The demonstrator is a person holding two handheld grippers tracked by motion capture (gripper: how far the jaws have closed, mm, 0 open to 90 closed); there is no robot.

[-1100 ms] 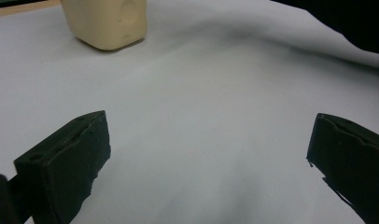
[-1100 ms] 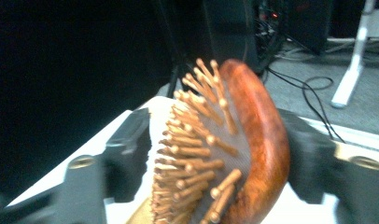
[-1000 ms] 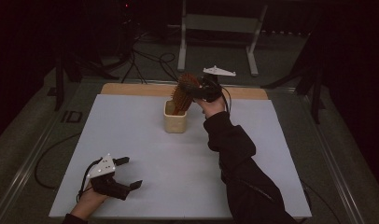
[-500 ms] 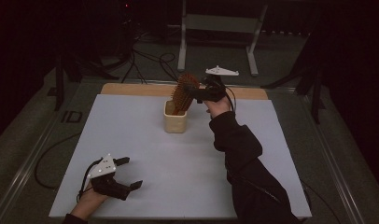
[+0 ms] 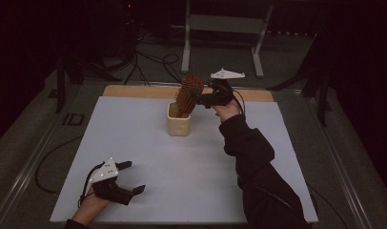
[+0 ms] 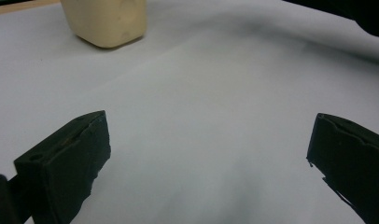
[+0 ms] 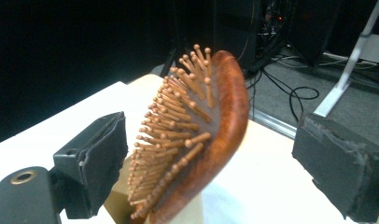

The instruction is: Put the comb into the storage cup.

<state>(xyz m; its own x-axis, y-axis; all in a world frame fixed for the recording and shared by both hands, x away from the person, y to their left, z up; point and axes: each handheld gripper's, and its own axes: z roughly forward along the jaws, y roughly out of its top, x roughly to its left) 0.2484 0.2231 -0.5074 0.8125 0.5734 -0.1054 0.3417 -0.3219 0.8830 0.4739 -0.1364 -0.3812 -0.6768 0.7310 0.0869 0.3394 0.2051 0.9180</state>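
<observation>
The wooden hairbrush [image 5: 188, 94] stands with its handle down inside the cream cup [image 5: 178, 125], which sits on the white surface [image 5: 134, 143] toward the far edge, near the middle. The head of the brush leans out above the rim of the cup, with the bristles turned toward the left side of the surface.

The right hand-held gripper [image 5: 201, 101] is at the head of the brush. In the right gripper view its two black jaws stand wide apart, one on each side of the hairbrush [image 7: 197, 140], and neither pad touches the wood or the bristles. So this hand-held gripper has hold of nothing at this moment; the brush rests on the cup by itself.

The left hand-held gripper [image 5: 132, 177] lies low on the near left part of the surface, well apart from the cup. Its jaws are also spread wide and between them there is nothing but the bare surface [image 6: 215, 140]. The cup [image 6: 106, 21] shows far ahead of it at the top of the left gripper view.

As I judge it, the placing of the brush into the cup is almost complete: the brush is already in and free. What is left seems small, namely to take the right hand-held gripper away without knocking the leaning head, because the cup looks light and could tip.
</observation>
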